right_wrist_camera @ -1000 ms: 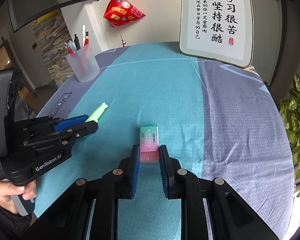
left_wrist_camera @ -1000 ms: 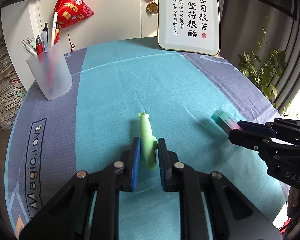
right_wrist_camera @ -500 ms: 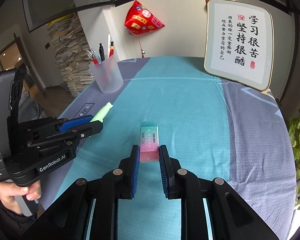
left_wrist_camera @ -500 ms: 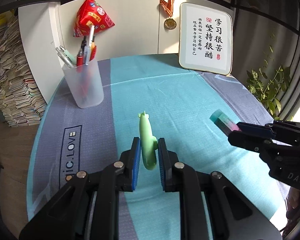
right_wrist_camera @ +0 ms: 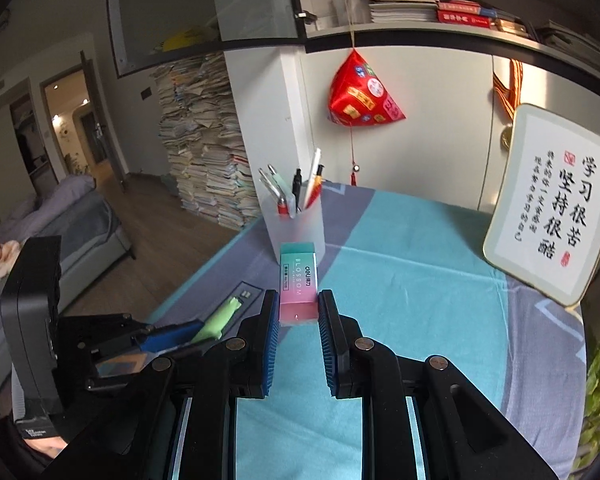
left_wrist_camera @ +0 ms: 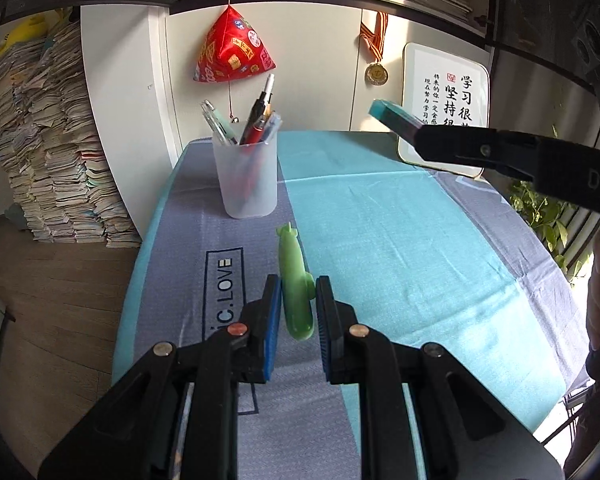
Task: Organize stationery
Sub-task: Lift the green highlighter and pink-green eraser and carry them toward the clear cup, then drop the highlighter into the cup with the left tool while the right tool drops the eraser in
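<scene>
My left gripper [left_wrist_camera: 298, 286] is shut on a light green pen-like item [left_wrist_camera: 294, 276], held above the tablecloth and pointing toward a frosted pen cup [left_wrist_camera: 247, 178] full of pens. My right gripper [right_wrist_camera: 299, 300] is shut on a teal-and-pink eraser [right_wrist_camera: 298, 282] labelled BLOSSOM, raised in front of the same pen cup [right_wrist_camera: 296, 226]. In the left wrist view the right gripper [left_wrist_camera: 420, 136] with the eraser [left_wrist_camera: 388, 114] hangs high at the right. In the right wrist view the left gripper [right_wrist_camera: 180, 336] with the green item [right_wrist_camera: 218, 318] sits low at the left.
A framed calligraphy board [left_wrist_camera: 446, 104] leans at the table's back right. A red pyramid ornament [left_wrist_camera: 232, 50] hangs on the wall behind the cup. Stacked papers [left_wrist_camera: 48, 152] stand on the floor to the left. A plant [left_wrist_camera: 548, 220] is past the right edge.
Both grippers have risen off the table with their items and swung toward the pen cup, which now looks nearer. The eraser sits higher in the left wrist view.
</scene>
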{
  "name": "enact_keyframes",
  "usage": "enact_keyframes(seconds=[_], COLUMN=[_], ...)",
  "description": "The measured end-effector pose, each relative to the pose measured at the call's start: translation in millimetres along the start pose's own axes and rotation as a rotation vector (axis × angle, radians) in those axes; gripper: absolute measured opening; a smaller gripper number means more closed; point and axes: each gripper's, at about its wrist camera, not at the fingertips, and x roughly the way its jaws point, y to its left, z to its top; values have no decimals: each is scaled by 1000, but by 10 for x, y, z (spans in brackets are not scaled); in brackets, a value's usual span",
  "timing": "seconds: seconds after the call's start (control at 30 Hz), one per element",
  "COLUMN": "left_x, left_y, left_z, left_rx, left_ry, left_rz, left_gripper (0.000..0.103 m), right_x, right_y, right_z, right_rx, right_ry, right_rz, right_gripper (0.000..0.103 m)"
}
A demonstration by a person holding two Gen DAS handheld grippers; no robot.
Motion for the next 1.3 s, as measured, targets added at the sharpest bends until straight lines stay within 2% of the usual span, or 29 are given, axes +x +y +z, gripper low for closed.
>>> enact_keyframes(seconds=[0.17, 0.33, 0.5, 0.63, 0.8, 0.93, 1.3], left_x=[-201, -328, -289, -170, 66, 298, 966], left_y=[244, 425, 474, 592, 620, 612, 603], left_z=[218, 478, 674, 858, 1079, 1175, 1459], left_rx=[-13, -41, -13, -33, -24, 15, 159], left_ry=[-85, -135, -142, -118, -53, 35, 361], left_rz=[-61, -101, -105, -155, -209, -190, -112], left_gripper=[15, 15, 15, 15, 15, 15, 15], right_x=[52, -7, -35, -66, -143, -210, -275], right_y=[190, 324, 356, 312, 219, 161, -22], right_z=[281, 377, 358, 341, 329, 314, 244], right_rx=[-46, -66, -59, -48, -27, -15, 57], right_ry=[-16, -53, -61, -59, -69, -74, -99], right_rz=[9, 9, 4, -7, -23, -35, -19], right_gripper=[21, 21, 21, 21, 21, 21, 21])
